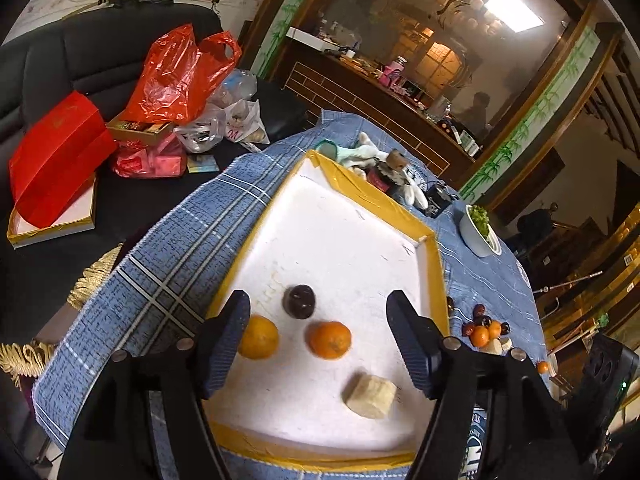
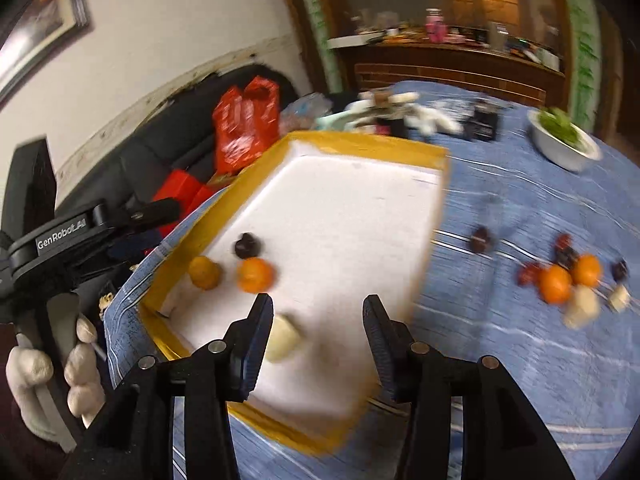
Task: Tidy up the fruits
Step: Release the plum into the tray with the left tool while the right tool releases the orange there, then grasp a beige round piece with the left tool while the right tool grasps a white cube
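A white tray with a yellow taped rim (image 1: 434, 264) (image 2: 360, 142) lies on the blue cloth. In it rest two small oranges (image 1: 260, 337) (image 1: 330, 340), a dark round fruit (image 1: 299, 300) and a pale banana piece (image 1: 370, 396). My left gripper (image 1: 320, 336) hangs open over the tray's near end, with an orange between its fingers but untouched. My right gripper (image 2: 318, 332) is open above the tray's near edge, with the banana piece (image 2: 282, 338) beside its left finger, apart from it. More oranges (image 2: 555, 284), dark fruits (image 2: 482, 239) and banana pieces (image 2: 582, 306) sit on the cloth to the right.
A white bowl of greens (image 2: 562, 148) (image 1: 478, 230) stands at the table's far right. Gloves and small dark items (image 1: 390, 172) crowd behind the tray. Red bags and boxes (image 1: 176, 76) lie on a black sofa to the left. A gloved hand (image 2: 52, 364) holds the left gripper's handle.
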